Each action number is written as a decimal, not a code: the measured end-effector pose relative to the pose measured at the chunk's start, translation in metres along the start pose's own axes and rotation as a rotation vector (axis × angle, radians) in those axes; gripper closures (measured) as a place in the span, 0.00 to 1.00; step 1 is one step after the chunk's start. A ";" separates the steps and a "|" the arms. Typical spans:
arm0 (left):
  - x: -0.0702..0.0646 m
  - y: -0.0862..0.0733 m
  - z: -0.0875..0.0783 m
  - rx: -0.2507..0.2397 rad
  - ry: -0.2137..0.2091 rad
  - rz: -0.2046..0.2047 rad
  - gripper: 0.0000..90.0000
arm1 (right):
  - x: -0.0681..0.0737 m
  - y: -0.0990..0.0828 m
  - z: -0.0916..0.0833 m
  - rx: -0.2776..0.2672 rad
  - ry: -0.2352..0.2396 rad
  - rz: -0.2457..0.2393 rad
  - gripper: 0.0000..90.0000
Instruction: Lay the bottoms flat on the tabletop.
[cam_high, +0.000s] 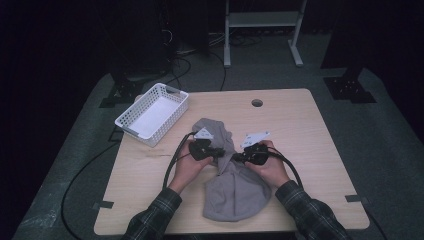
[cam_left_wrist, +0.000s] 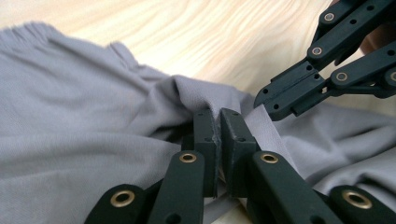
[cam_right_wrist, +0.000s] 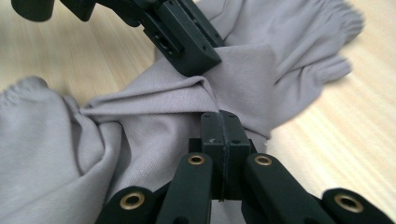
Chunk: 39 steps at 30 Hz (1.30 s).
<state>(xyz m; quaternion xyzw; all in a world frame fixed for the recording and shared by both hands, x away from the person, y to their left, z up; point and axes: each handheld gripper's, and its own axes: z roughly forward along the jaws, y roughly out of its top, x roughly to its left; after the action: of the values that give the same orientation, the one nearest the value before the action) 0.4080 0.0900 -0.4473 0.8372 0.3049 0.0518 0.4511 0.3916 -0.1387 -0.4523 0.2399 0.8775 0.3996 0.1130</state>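
A grey knit garment (cam_high: 235, 192) lies crumpled on the wooden table (cam_high: 310, 140), bunched narrow at its middle. My left gripper (cam_high: 216, 152) comes in from the left and my right gripper (cam_high: 239, 159) from the right, and they meet at that narrow part. In the left gripper view the jaws (cam_left_wrist: 218, 116) are shut on a raised fold of the grey cloth (cam_left_wrist: 70, 116), with the right gripper (cam_left_wrist: 280, 100) pinching the same fold just beyond. In the right gripper view the jaws (cam_right_wrist: 223, 119) are shut on a ridge of the cloth (cam_right_wrist: 154, 130), and the left gripper (cam_right_wrist: 187, 42) is clamped on it farther up.
A white plastic basket (cam_high: 152, 114) stands at the table's back left corner. A round cable hole (cam_high: 257, 103) sits near the back edge. Cables trail from both grippers toward the person's sleeves (cam_high: 305, 210).
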 end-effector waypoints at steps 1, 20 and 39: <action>-0.001 0.001 -0.002 -0.006 0.000 0.001 0.96 | 0.000 0.001 -0.003 -0.010 -0.001 -0.001 1.00; 0.006 0.000 -0.012 -0.011 -0.003 -0.054 0.97 | 0.007 0.000 0.004 0.004 0.011 -0.036 0.79; 0.006 0.004 -0.020 -0.049 -0.029 -0.066 0.97 | 0.008 0.008 0.008 -0.060 -0.018 0.036 1.00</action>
<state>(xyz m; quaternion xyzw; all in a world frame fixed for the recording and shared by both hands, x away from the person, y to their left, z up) 0.4077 0.1064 -0.4330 0.8159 0.3246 0.0320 0.4774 0.3904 -0.1250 -0.4517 0.2559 0.8597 0.4253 0.1205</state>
